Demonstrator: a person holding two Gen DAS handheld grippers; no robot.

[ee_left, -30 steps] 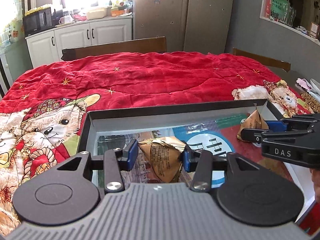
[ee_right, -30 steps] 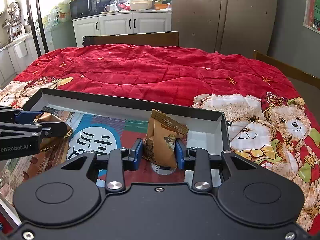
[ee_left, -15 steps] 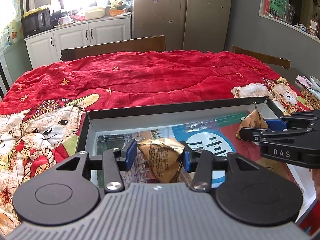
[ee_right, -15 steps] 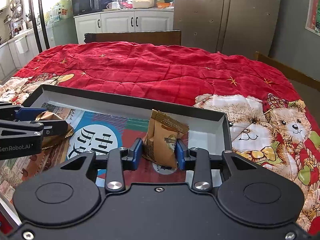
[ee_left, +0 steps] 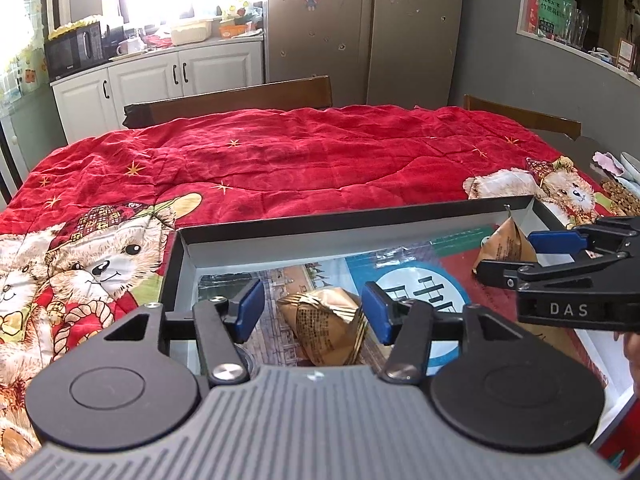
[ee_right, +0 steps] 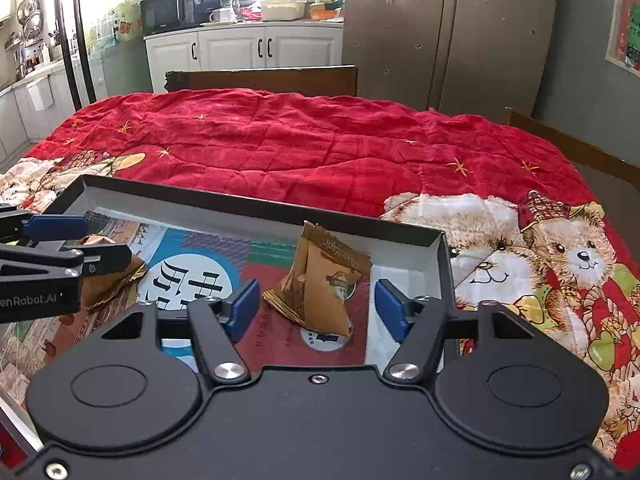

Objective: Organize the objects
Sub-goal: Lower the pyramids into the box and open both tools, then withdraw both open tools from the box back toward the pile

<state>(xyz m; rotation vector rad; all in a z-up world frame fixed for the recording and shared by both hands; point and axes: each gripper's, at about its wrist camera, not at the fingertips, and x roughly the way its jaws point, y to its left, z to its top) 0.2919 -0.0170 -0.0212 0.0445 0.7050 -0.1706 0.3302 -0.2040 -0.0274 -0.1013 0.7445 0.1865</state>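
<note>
Gold packets in black tray

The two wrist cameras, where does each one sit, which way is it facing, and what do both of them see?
Left wrist: rides the left gripper, looking forward and down into the box; its opening jaws flank a gold packet, right gripper at right.
Right wrist: rides the right gripper, facing likewise; opening jaws stand clear of a brown packet, left gripper at left.
Shared: box, both packets, red bear blanket, kitchen cabinets.
</note>
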